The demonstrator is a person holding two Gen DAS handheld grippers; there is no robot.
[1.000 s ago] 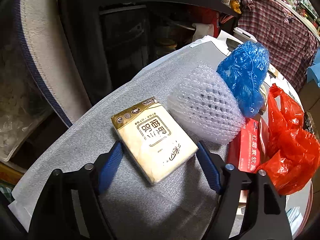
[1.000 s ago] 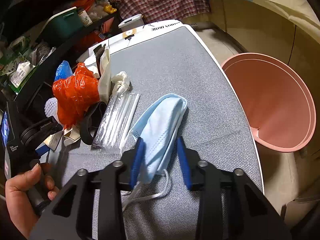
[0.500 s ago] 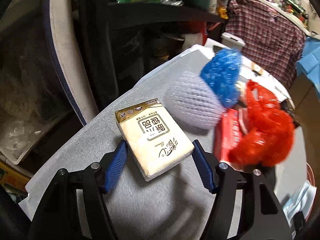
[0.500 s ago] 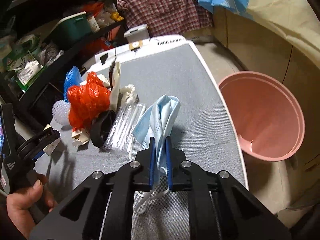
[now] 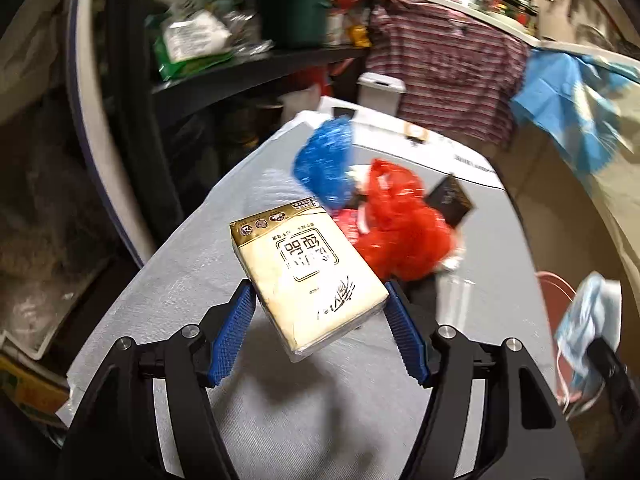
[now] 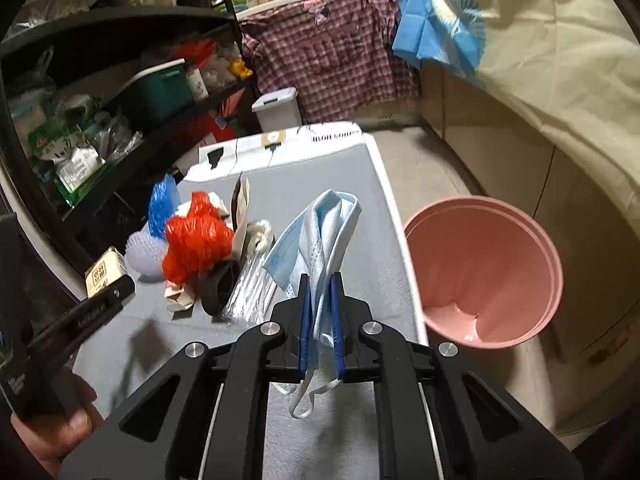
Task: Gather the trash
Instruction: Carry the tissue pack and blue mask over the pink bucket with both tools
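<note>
The left gripper (image 5: 316, 320) clamps a cream tissue pack (image 5: 308, 276) with gold-edged Chinese print, lifted above the grey table (image 5: 320, 412). The right gripper (image 6: 320, 312) pinches a blue face mask (image 6: 316, 236); a pink bin (image 6: 484, 272) stands at 3 o'clock of it. At 10 o'clock lie a red bag (image 6: 196, 240) and a blue bag (image 6: 162, 204).

The place was a lived-in home, a cluttered utility corner beside a kitchen. A checked shirt (image 6: 332, 48) hung from a counter edge, and a dark shelf (image 6: 120, 92) was crammed with a green storage box (image 6: 160, 88) and packets. A pink bin (image 6: 484, 268) stood beside the grey-covered table (image 6: 320, 168).
</note>
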